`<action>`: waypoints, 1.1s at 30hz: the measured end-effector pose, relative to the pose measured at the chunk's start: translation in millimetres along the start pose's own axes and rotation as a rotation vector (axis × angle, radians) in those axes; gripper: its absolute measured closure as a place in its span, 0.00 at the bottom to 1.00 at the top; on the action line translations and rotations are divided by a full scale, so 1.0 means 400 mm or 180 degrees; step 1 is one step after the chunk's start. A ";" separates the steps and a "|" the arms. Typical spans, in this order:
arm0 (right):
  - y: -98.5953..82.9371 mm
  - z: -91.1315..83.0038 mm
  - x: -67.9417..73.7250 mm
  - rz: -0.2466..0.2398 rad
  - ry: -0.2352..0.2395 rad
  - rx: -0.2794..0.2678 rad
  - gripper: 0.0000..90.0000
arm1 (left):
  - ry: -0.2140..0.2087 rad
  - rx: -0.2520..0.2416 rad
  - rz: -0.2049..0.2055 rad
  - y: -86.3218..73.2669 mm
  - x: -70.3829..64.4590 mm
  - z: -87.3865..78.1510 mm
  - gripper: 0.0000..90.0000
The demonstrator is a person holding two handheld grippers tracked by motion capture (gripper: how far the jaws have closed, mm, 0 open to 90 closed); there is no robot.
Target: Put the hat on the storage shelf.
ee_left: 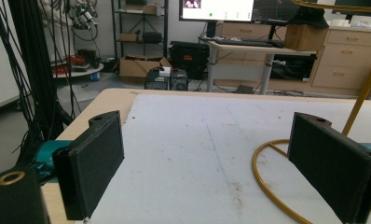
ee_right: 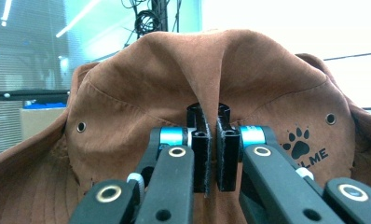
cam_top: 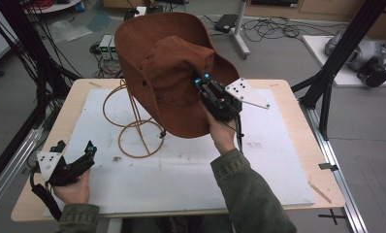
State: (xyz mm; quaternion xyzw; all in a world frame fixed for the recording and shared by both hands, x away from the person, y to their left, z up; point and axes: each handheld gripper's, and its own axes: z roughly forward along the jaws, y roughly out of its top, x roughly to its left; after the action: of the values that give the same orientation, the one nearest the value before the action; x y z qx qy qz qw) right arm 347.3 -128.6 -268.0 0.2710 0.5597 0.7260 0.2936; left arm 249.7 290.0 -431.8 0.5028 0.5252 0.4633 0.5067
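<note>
Right tongs [cam_top: 201, 80] pinch a fold of the brown hat [cam_top: 167, 58], held above the wire stand [cam_top: 133, 124]. Left tongs [cam_top: 74, 148] spread, resting on the worktop [cam_top: 278, 160] just left of the stand's base ring.

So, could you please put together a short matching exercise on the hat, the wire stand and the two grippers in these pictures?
Things:
1. brown hat
2. gold wire stand
3. left gripper
4. right gripper

States:
A. open, low over the white mat
B. shut on a pinch of fabric
C. held up off the table
D. standing on the mat

Pairs: 1-C, 2-D, 3-A, 4-B
</note>
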 end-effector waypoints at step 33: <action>-0.066 0.146 0.146 0.0132 0.0518 0.0064 0.97 | 0.0013 -0.0011 -0.0046 -0.001 0.013 -0.002 0.12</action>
State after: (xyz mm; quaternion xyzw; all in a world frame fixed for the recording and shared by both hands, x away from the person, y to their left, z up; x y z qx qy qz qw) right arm 353.2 -42.4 -276.8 0.2255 0.5833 0.7459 0.2293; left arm 248.9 295.2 -432.4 0.4971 0.5292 0.4615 0.5098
